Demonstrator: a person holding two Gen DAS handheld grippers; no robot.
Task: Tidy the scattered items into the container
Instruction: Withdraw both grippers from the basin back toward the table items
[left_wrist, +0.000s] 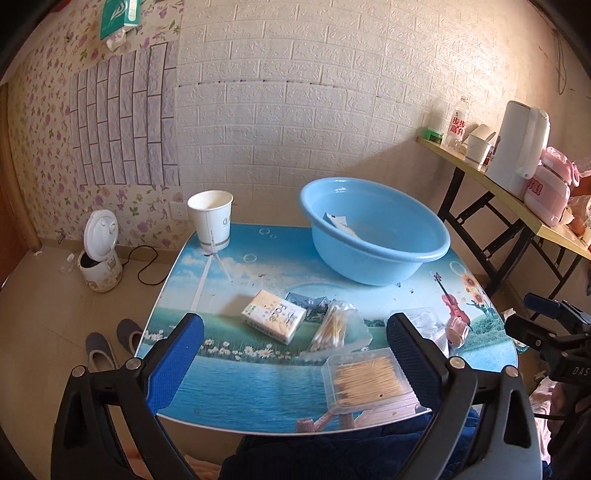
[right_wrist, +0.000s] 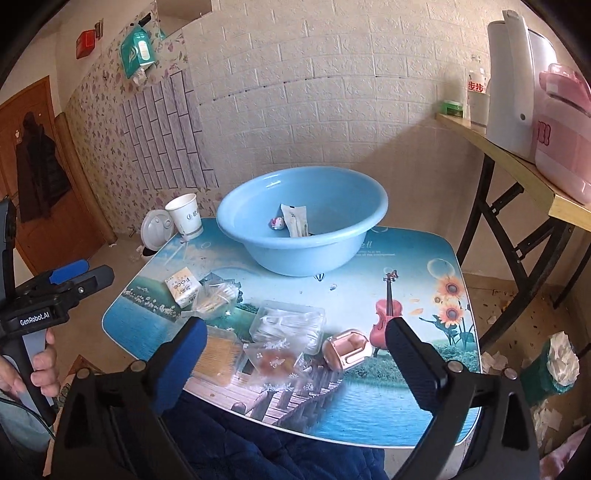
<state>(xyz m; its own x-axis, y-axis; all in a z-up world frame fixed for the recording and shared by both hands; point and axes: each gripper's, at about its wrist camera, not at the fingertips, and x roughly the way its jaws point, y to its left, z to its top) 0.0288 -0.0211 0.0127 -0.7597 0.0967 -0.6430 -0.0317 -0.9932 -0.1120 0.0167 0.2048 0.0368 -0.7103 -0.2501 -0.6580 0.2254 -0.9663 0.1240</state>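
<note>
Scattered small packets lie along the near half of the printed blue table (right_wrist: 406, 266), with the round light-blue plastic basin (right_wrist: 258, 254) at its far edge.

Both the left gripper (left_wrist: 295, 347) and the right gripper (right_wrist: 293, 349) stand wide open and empty, no item between their pads. Clear flat toothpick box (left_wrist: 364, 376), crinkly cotton-swab bag (left_wrist: 334, 325), soft tissue pack (left_wrist: 275, 315) and pink rounded case (right_wrist: 345, 349) all look light; the film bags likely slip, so pinch across the short sides. Basin contents show only partly, and the clear lidded tray (right_wrist: 288, 321) is hard to read.
</note>
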